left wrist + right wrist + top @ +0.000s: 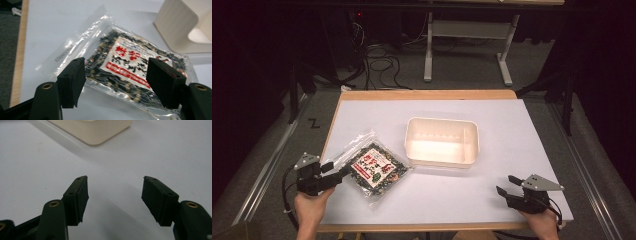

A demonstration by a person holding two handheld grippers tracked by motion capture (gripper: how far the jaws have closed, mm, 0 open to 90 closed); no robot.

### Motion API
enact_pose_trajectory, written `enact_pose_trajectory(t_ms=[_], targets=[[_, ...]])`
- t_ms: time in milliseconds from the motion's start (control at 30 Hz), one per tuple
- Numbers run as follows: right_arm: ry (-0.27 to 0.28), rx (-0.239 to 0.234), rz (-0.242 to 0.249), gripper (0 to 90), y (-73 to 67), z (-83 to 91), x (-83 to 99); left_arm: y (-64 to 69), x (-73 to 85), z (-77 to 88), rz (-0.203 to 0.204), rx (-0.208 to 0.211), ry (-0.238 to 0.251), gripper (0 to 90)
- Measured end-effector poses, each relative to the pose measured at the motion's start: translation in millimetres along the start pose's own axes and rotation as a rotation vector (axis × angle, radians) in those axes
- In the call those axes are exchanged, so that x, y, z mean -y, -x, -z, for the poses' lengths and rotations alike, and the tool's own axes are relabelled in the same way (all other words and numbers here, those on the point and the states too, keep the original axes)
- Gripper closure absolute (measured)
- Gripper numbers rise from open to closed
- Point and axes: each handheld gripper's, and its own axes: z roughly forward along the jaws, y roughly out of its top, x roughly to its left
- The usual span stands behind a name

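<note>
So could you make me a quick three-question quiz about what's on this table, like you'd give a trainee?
1. True or false: the cream plastic tub has something inside it.
2. Which gripper is nearer the clear snack packet: the left gripper or the right gripper?
3. Fill in: both grippers' jaws are ____.

Key: 1 false, it looks empty. 2 left; the packet lies just ahead of its jaws. 3 open.
</note>
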Motion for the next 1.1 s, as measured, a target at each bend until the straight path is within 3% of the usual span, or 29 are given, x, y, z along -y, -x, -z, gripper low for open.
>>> enact_pose_trajectory(t_ms=[100,533,867,900,1100], targets=[[0.004,0.000,-0.004,38.7,0.2,0.3,0.1,-13.6,-2.6,-2.4,0.046,-0.022,0.006,32.0],[0.004,0.001,-0.002,38.6,0.5,0.6,0.4,-41.0,3.6,-25.0,0.135,-0.085,-0.041,30.7],[-0.007,0.002,-0.005,38.6,-0.6,-0.3,0.7,-51.9,10.3,-31.4,0.189,-0.083,-0.054,29.9],[-0.008,0.002,-0.004,38.6,-0.8,-0.3,0.7,-54.0,11.7,-32.9,0.209,-0.080,-0.057,29.7],[-0.009,0.002,-0.001,38.6,-0.9,-1.1,1.0,-55.6,12.7,-38.0,0.224,-0.067,-0.060,29.5]])
